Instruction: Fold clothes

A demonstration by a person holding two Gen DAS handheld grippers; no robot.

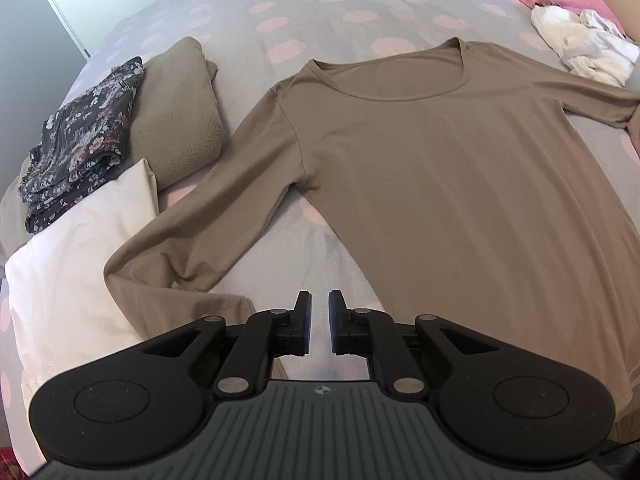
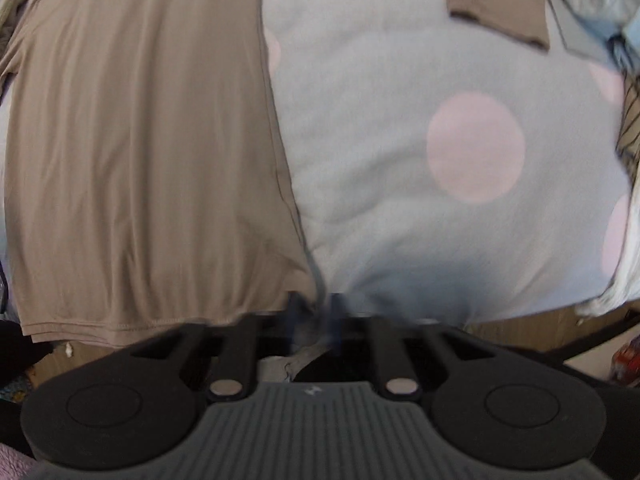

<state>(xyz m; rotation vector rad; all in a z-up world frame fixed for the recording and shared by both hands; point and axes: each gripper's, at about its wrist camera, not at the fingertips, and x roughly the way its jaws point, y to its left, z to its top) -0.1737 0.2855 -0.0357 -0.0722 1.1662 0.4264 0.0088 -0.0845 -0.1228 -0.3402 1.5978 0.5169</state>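
While the left gripper hovered narrowly parted and empty, the right gripper's blurred state was indeterminable. Soft, limp shirt probably suited hem-corner grasps

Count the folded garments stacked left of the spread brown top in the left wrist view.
3: floral one far left, olive one beside it, cream one nearest. More may be hidden.

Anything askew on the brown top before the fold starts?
Mostly flat, but the brown top has its left sleeve bent back on itself near the cuff, bunched against the white fabric. Its hem overhangs the bed edge. The left claw is open over the bedspread; the right claw is too blurred to judge.
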